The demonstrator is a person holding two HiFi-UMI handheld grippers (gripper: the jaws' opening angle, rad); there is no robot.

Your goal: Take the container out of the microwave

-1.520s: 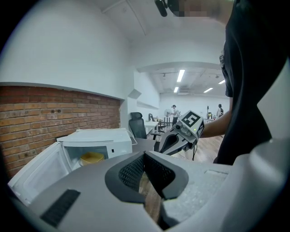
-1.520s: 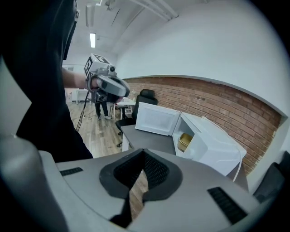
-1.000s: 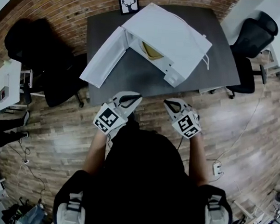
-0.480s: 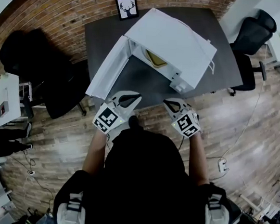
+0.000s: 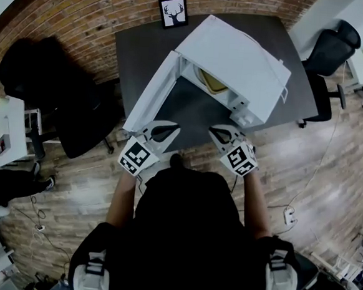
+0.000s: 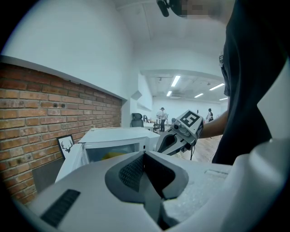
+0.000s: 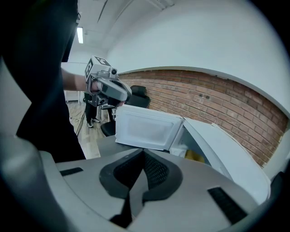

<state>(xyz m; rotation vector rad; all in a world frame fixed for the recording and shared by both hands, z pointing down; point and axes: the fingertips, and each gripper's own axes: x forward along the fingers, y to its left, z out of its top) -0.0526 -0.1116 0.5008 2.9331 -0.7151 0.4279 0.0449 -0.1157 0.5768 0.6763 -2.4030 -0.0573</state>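
Note:
A white microwave (image 5: 238, 61) stands on the dark grey table (image 5: 145, 51) with its door (image 5: 151, 98) swung open to the left. Inside the cavity lies a yellow container (image 5: 212, 82), partly hidden by the microwave's top. Both grippers hover side by side over the table's near edge, short of the microwave. My left gripper (image 5: 174, 127) is shut and empty below the door. My right gripper (image 5: 213, 130) is shut and empty below the control panel. The left gripper view shows the microwave (image 6: 118, 138). The right gripper view shows the door (image 7: 147, 129) and the container (image 7: 195, 157).
A framed deer picture (image 5: 174, 12) leans on the brick wall at the table's back. A black office chair (image 5: 329, 56) stands at the right, a dark chair (image 5: 78, 111) at the table's left, and a white side table (image 5: 4, 127) further left. Wooden floor lies below.
The person has come closer to the table, so the microwave now sits nearer to both grippers. The grippers keep the same shut pose, side by side.

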